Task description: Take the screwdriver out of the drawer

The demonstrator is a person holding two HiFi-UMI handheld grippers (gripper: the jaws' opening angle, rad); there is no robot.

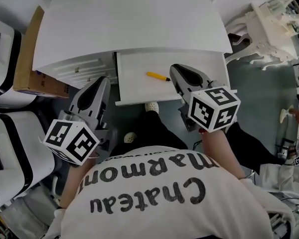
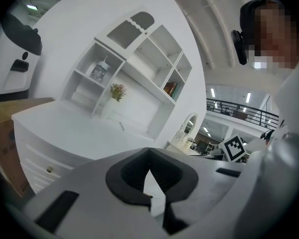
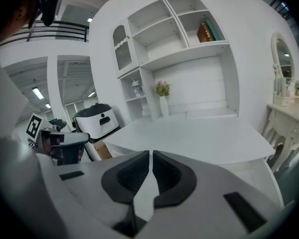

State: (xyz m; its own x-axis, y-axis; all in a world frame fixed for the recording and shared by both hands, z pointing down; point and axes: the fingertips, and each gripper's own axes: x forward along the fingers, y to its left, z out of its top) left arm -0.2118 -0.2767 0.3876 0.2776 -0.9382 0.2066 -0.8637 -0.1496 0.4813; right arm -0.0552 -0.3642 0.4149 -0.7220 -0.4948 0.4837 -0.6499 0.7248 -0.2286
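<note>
A yellow-handled screwdriver (image 1: 158, 76) lies flat in the open white drawer (image 1: 139, 97) under the desk top (image 1: 129, 29). My right gripper (image 1: 173, 67) hovers over the drawer's right part, its tip just right of the screwdriver, apart from it. Its jaws are shut with nothing between them (image 3: 150, 154). My left gripper (image 1: 103, 79) is left of the drawer, in front of the desk's closed drawers, also shut and empty (image 2: 149, 149). Neither gripper view shows the screwdriver clearly.
A cardboard box (image 1: 30, 59) leans against the desk's left side, with white machines (image 1: 5, 148) beside it. An ornate white dresser (image 1: 274, 24) stands at the right. A shelf hutch (image 3: 179, 44) rises behind the desk top. The person's shoes (image 1: 151, 106) are below the drawer.
</note>
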